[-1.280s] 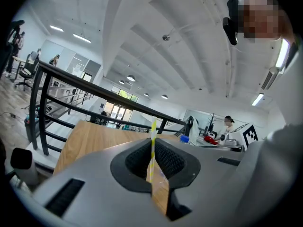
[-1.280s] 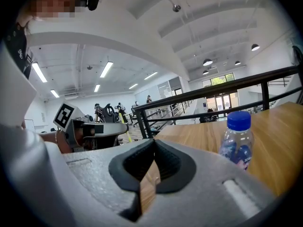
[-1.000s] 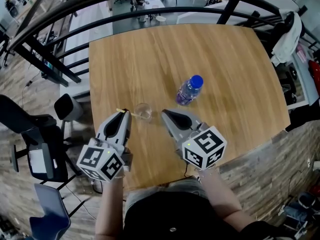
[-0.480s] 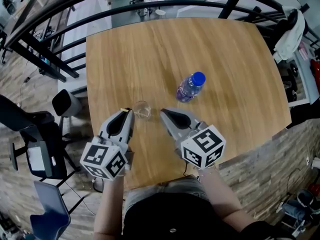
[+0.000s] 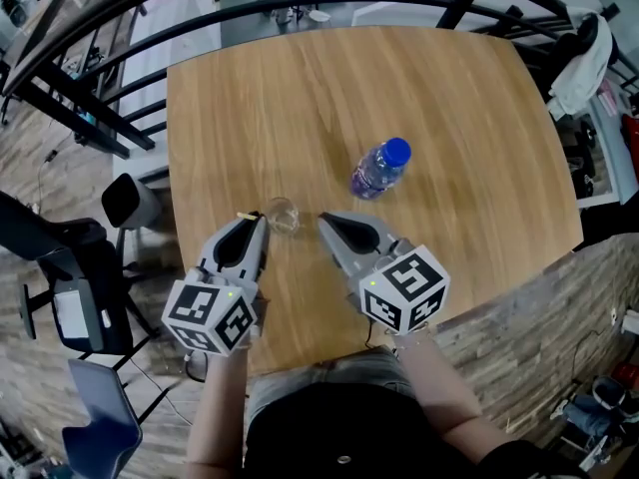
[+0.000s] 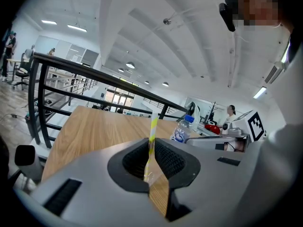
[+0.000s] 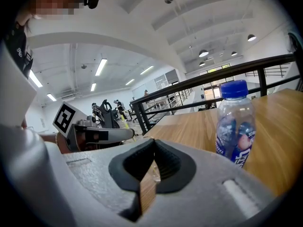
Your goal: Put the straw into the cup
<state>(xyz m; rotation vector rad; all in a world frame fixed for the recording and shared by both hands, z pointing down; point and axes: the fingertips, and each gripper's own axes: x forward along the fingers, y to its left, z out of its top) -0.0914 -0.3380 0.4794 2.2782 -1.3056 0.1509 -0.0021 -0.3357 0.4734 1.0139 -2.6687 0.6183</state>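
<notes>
Head view first: how much room is there around the surface [image 5: 449, 98]?

— Plenty past the cup [image 5: 283, 215]. Wood runs on to the far edge, where a black railing [image 5: 329, 6] curves round. The left edge is closer, just beside the left hand-held gripper [image 5: 260, 222], with a chair [image 5: 85, 297] beyond it. The near edge runs under the marker cubes [image 5: 205, 315].

And where does the cup stand?

— Upright between the two tips, closer to the left one. The right hand-held gripper [image 5: 322, 218] points at it from the other side, near but apart.

Where is the straw [image 6: 153, 131]?

— Pinched in the left hand-held gripper. The left gripper view shows it, yellow and white, standing up between the pads, which are closed on it. From above only a short yellow end shows, on the side of the tip away from the cup. Whether its other end reaches the rim I cannot tell; it is too small there.

The right one?

— Its jaws are together with nothing in them. The right gripper view shows some of the cup through the gap under the pads, and the bottle [image 7: 234, 124] off to the right.

Count?

— One straw, one cup, one blue-capped bottle standing well apart from the cup, and two hand-held grippers.
</notes>
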